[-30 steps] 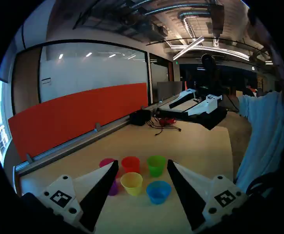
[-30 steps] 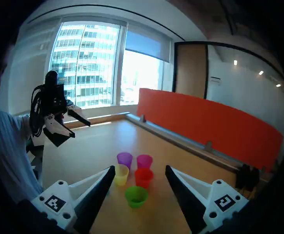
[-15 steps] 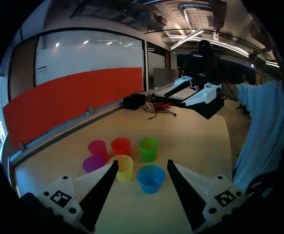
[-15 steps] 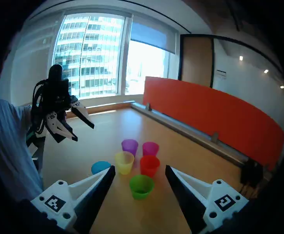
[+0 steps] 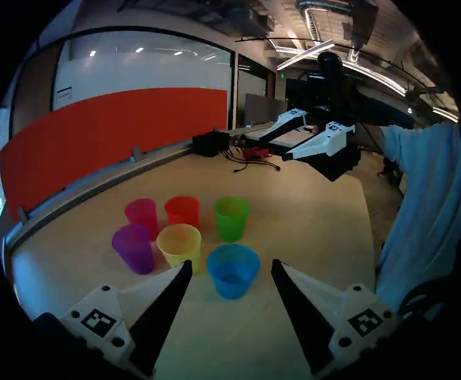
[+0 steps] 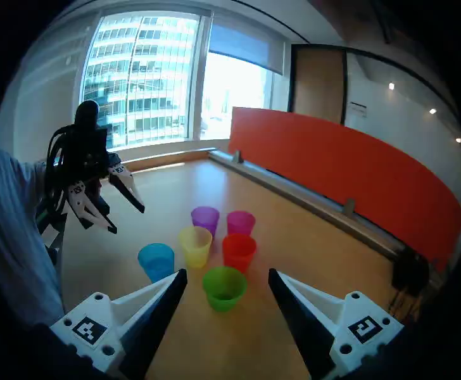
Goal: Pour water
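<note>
A wide wooden table (image 5: 306, 215) carries everything. A long orange panel (image 5: 104, 133) runs along its far edge, and tall windows (image 6: 142, 82) stand at one end of the room. A person's pale blue sleeve (image 5: 427, 209) reaches in from the side.

The left tool (image 5: 230, 263) hangs above the table with its jaws spread wide and nothing between them. The right tool (image 6: 227, 272) is also wide open and empty. Each is seen raised in the air from the other's camera, well apart from each other.

The cups for the pour stand on the table in a tight cluster of two rows of three. The blue cup (image 5: 233, 271) lies nearest the left tool, ahead of its open jaws. Beside it are the yellow cup (image 5: 179, 246) and the purple cup (image 5: 132, 247). Behind them stand the green cup (image 5: 232, 218), the red cup (image 5: 182, 211) and the pink cup (image 5: 142, 216). From the right gripper view the green cup is the closest. I cannot tell which cup, if any, holds water.

The close packing looks like the main risk. A finger sliding down beside the chosen cup could push a neighbour over or shove the whole group. The cups look like thin plastic, so a hard squeeze might buckle the wall and slop the water, while a weak one might let the cup slip as it tilts. If both tools enter the cluster together they could knock each other. A pour started too high or off-centre would likely miss the narrow rim.
</note>
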Tool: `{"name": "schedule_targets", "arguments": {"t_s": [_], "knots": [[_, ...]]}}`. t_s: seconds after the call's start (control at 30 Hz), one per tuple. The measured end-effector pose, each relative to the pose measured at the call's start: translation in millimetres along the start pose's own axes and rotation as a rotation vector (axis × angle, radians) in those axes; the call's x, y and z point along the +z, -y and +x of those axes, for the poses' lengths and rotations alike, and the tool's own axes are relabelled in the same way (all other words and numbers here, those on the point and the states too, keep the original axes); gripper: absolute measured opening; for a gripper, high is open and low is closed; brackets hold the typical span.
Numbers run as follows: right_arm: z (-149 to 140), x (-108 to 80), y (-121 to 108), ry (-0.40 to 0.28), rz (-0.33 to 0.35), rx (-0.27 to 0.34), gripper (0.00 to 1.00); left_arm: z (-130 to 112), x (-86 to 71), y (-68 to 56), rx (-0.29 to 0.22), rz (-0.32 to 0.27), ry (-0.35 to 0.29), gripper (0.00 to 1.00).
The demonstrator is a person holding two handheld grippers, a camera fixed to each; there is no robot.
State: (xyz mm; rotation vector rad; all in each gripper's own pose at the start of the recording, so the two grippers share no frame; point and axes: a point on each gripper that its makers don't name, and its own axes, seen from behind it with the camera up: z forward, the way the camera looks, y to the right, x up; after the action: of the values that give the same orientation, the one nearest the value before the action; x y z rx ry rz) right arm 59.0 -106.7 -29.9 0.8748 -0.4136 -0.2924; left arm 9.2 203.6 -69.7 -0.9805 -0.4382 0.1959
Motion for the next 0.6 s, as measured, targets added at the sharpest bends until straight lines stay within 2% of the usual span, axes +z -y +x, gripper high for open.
{"name": "schedule_targets", "arguments": {"t_s": [0.27,0.6], "knots": [[-11,8.0,-2,0.018,0.002,0.008,1.00,-28,15.1,3.5,-0.024,0.007,0.060,0.93],[-23,15.2,-5,0.043,0.003,0.011,1.00,-49,38.2,1.4,-0.012,-0.004,0.117,0.93]]}}
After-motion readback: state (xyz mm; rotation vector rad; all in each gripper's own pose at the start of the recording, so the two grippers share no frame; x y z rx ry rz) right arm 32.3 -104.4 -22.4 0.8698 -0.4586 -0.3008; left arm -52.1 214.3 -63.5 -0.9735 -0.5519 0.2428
